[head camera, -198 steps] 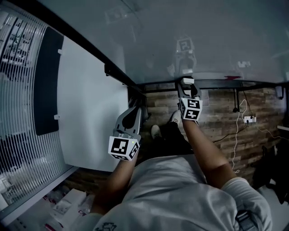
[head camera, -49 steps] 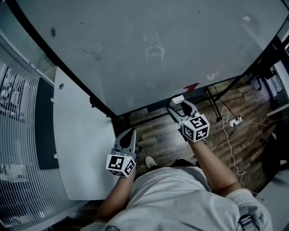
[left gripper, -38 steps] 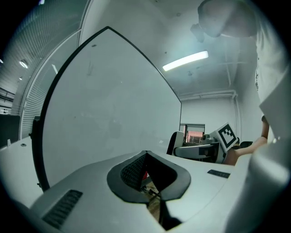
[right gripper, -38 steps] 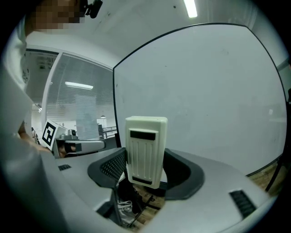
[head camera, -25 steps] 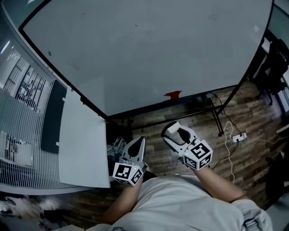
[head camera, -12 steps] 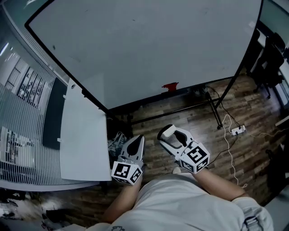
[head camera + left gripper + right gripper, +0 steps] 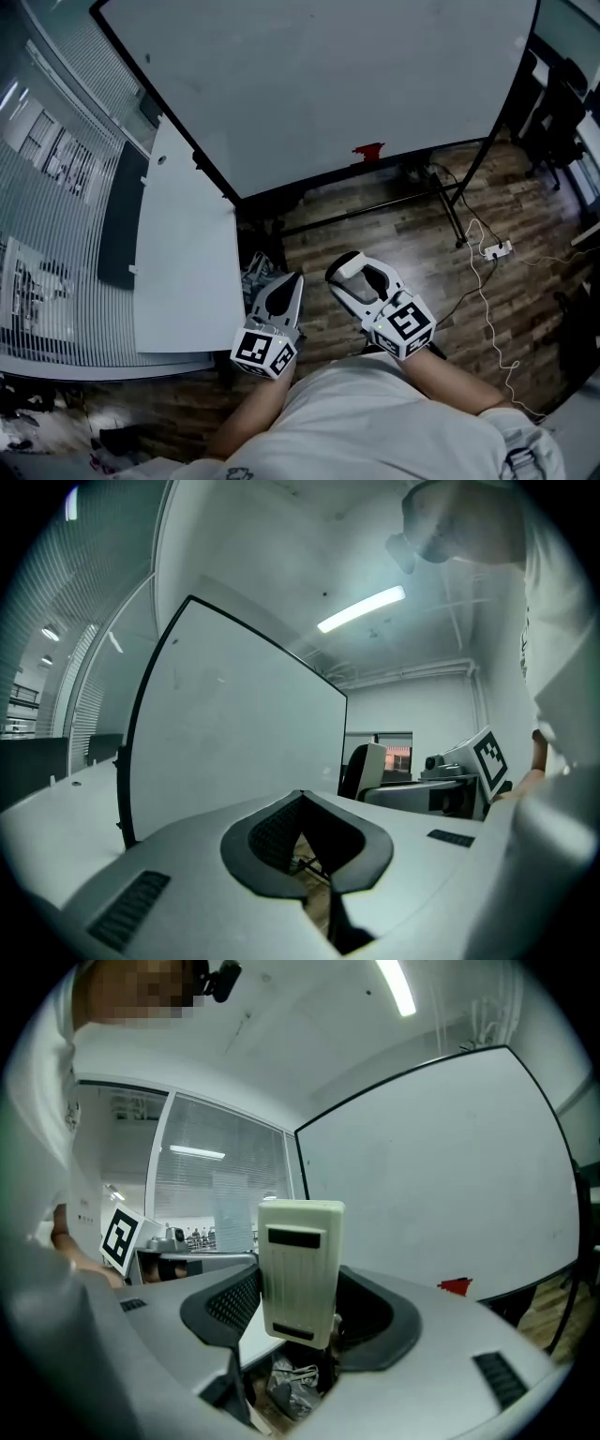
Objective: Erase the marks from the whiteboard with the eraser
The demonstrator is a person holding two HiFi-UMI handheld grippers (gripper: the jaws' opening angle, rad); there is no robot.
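One eraser (image 7: 300, 1265) in right claw (image 7: 298, 1321)

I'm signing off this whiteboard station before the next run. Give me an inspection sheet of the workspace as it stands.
Surface: whiteboard looks mostly clean; only faint specks show.
Job's things: eraser upright in the right gripper, away from the board.
Clutter: small red object at the board's bottom edge; crumpled bundle by the white desk.
Grippers: left gripper jaws together, empty; right shut on the eraser.
Cables: white power strip with cords trailing over the wood floor.
Surroundings: blinds at left; dark chair at right.
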